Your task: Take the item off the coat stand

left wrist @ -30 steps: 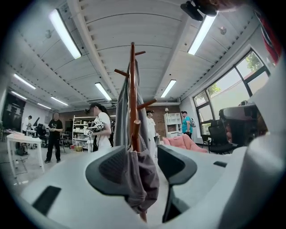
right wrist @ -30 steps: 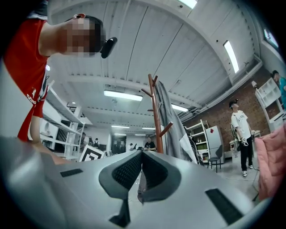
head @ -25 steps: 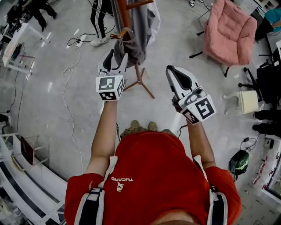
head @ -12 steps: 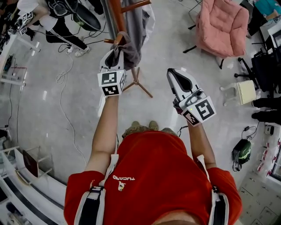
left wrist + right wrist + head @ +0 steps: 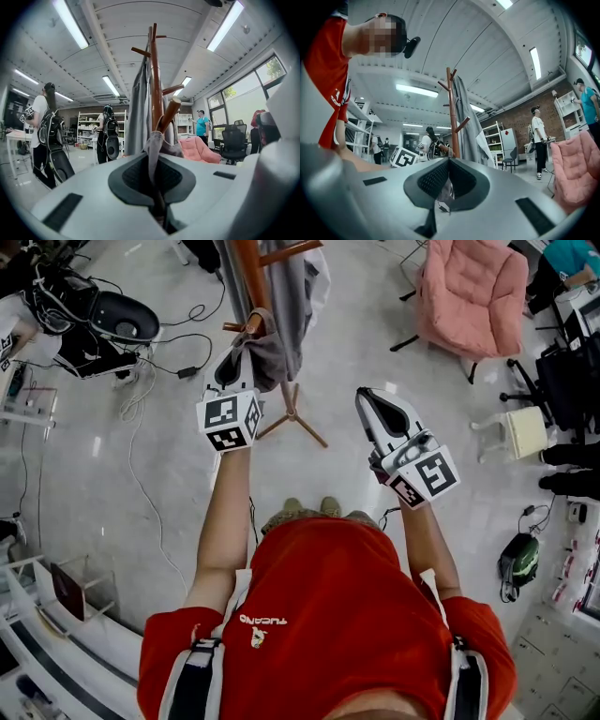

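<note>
The wooden coat stand (image 5: 251,277) rises at the top centre, with a long grey garment (image 5: 302,287) draped down it. A small grey cloth item (image 5: 270,352) hangs on a lower peg. My left gripper (image 5: 234,360) is shut on that cloth right below the peg. In the left gripper view the cloth (image 5: 153,143) runs down from the peg (image 5: 169,112) into the closed left gripper (image 5: 153,161). My right gripper (image 5: 372,399) hangs to the right of the stand's legs, shut and holding nothing. The right gripper (image 5: 449,161) faces the coat stand (image 5: 451,117) from a distance.
A pink armchair (image 5: 473,296) stands at the back right. A black office chair (image 5: 562,390) and a white stool (image 5: 527,451) sit further right. Cables (image 5: 141,399) trail over the floor at left, near a person with a backpack (image 5: 103,320). Other people stand about (image 5: 44,131).
The left gripper's jaws have closed on the grey cloth at the peg. The right gripper has barely moved. The person at the top left has shifted across the floor.
</note>
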Tool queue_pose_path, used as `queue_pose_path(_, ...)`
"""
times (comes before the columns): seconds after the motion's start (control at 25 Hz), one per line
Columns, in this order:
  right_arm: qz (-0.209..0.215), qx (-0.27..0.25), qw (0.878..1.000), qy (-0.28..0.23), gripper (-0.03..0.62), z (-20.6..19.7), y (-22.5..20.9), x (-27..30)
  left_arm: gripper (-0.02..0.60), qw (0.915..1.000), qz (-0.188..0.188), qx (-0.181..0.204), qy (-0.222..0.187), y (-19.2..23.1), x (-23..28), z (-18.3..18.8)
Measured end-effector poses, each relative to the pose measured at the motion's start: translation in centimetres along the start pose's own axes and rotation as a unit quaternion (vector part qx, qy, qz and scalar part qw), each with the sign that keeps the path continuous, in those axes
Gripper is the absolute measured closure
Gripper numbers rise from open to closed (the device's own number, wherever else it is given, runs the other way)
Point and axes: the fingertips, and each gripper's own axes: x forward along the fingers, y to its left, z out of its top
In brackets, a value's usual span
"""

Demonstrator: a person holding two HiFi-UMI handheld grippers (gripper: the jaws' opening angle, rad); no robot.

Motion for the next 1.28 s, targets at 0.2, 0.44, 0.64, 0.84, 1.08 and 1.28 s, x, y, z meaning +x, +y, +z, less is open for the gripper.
queue_pose_path(0.2,0.007,0.001,1.000,-0.007,0.569,0.5,0.7,-0.2,0.563,0.9998,-0.001,0.002,-0.018,-0.2,-1.7,2.6)
queue_pose_path(0.44,0.013,0.005,1.000,-0.024,0.569,1.0,1.2,-0.7,0.563,0.9996,-0.006,0.009,-0.027,-0.8,-4.6,4.0)
queue_pose_path(0.64,0.025,0.010,0.999,-0.035,0.569,1.6,2.1,-0.5,0.563,0.9993,-0.015,0.008,-0.034,-1.3,-7.9,4.7)
queue_pose_path(0.84,0.034,0.017,0.998,-0.039,0.569,1.5,2.2,0.0,0.563,0.9979,-0.036,-0.007,-0.054,-1.8,-10.6,5.8)
queue_pose_path(1.08,0.048,0.015,0.997,-0.056,0.569,2.1,2.4,0.3,0.563,0.9954,-0.052,-0.032,-0.074,-1.7,-13.7,6.9)
queue_pose_path(1.28,0.052,0.008,0.997,-0.061,0.569,2.1,2.7,0.1,0.563,0.9954,-0.053,-0.030,-0.074,-1.7,-15.3,6.8)
